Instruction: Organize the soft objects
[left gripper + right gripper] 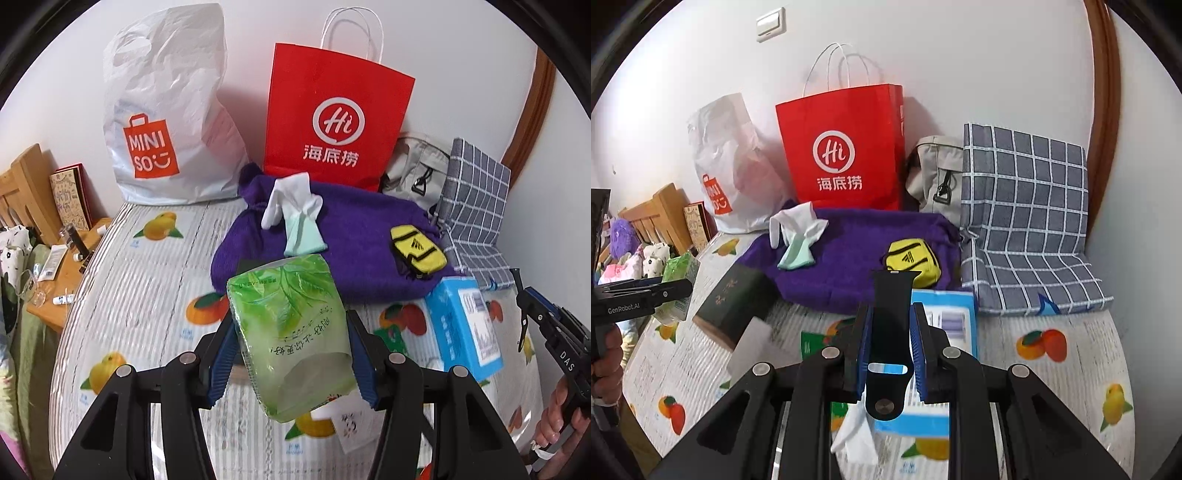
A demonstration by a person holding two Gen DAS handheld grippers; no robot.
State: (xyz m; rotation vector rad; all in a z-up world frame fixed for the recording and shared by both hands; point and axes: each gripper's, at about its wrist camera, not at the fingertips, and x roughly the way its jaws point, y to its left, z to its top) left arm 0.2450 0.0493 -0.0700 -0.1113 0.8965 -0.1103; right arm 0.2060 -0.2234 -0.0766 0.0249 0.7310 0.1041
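Against the wall stand a plastic bag (162, 122) on the left and a paper bag (332, 122) to its right. Before them lies a towel (347, 236), with socks (295, 218) and a pouch (417, 251) on it. A cushion (476, 210) lies right of the towel, and a box (461, 325) before it.

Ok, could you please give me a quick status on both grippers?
Left gripper shut on green tissue pack, lifted. Right gripper shut on black strap. Blue box under the right one.
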